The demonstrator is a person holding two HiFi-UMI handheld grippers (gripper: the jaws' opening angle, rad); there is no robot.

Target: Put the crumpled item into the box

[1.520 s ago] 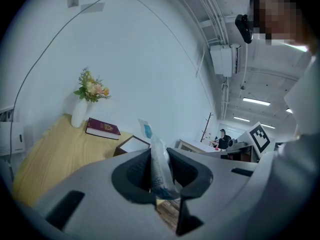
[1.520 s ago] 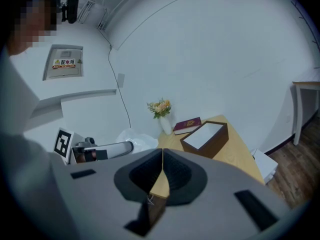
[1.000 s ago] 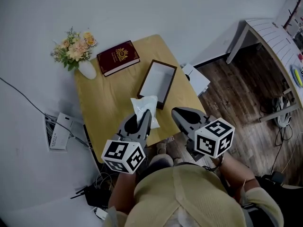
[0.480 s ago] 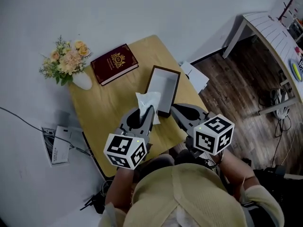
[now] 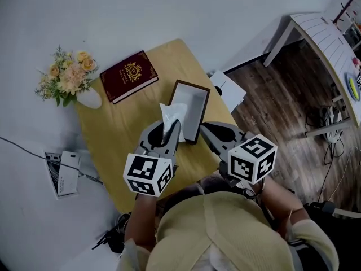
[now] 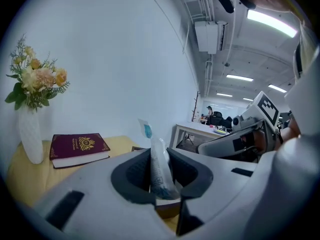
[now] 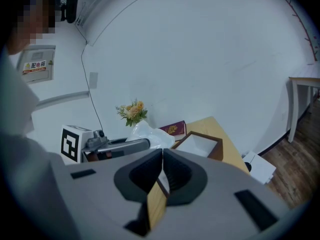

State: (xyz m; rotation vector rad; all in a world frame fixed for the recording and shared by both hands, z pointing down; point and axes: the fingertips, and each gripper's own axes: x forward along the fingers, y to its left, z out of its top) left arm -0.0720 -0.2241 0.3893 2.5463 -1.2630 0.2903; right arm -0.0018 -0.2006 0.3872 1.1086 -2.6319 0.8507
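Note:
A crumpled white wrapper [image 5: 171, 116] stands up out of my left gripper [image 5: 171, 130], whose jaws are shut on it. It hangs over the near left rim of the open dark-walled box [image 5: 198, 113] on the wooden table [image 5: 107, 134]. In the left gripper view the wrapper [image 6: 160, 170] is pinched between the pads of the left gripper [image 6: 159, 156]. My right gripper [image 5: 206, 131] hovers beside the box's near corner, shut and holding nothing. The right gripper view shows the right gripper [image 7: 162, 157] shut, with the box [image 7: 201, 144] and the wrapper [image 7: 146, 134] ahead.
A maroon book [image 5: 128, 76] and flowers in a white vase [image 5: 66, 82] sit at the table's far side. On the floor lie a white device [image 5: 64, 173] with cables at left and a white carton [image 5: 228, 89] right of the table. A white desk [image 5: 320, 34] stands far right.
My left gripper has carried the wrapper forward from the table's near part to the box's near left rim. My right gripper has moved forward alongside it, still shut.

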